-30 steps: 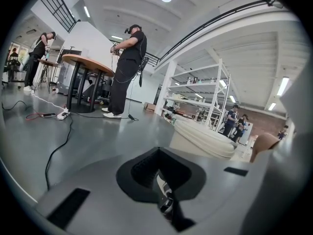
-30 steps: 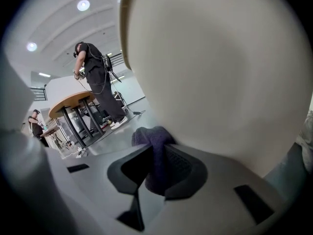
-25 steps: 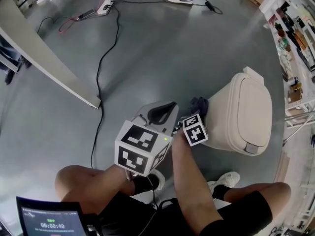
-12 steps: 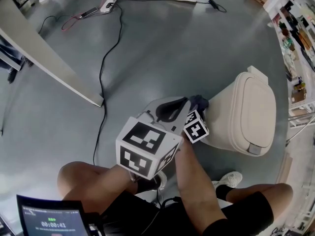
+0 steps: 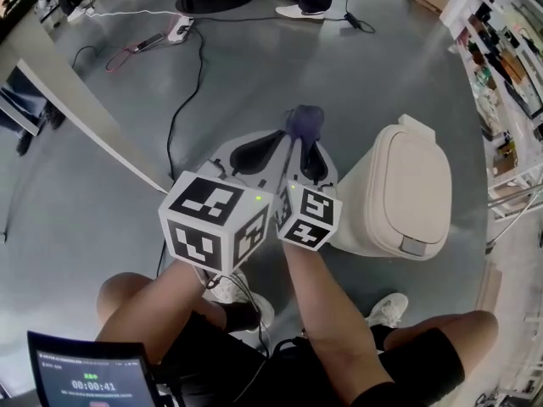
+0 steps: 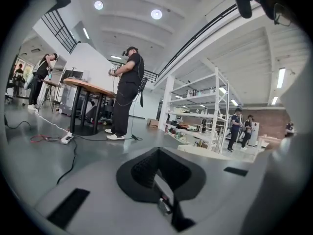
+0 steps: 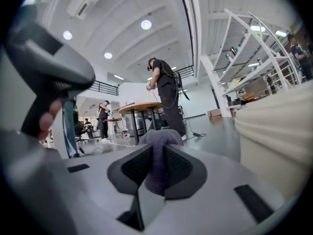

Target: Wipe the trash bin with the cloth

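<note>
The beige trash bin (image 5: 399, 195) with its lid down stands on the floor at the right of the head view; its side fills the right edge of the right gripper view (image 7: 281, 131). My right gripper (image 5: 305, 149) is held level left of the bin, apart from it, and is shut on a crumpled purple-grey cloth (image 5: 304, 120). The cloth (image 7: 157, 160) bulges up between the dark pads. My left gripper (image 5: 260, 149) lies close beside the right one, and its pads (image 6: 142, 169) are shut together with nothing between them.
A black cable (image 5: 180, 100) runs over the grey floor from a power strip (image 5: 181, 27). A long white panel (image 5: 85, 113) slants at the left. Shelving (image 5: 509, 53) lines the right. Another person's feet (image 5: 297, 10) stand far ahead. My knees and shoe (image 5: 389, 309) are below.
Both grippers have risen and swung left, away from the bin's side. The cloth, which was against the bin, is now held in the air, clear of it.
</note>
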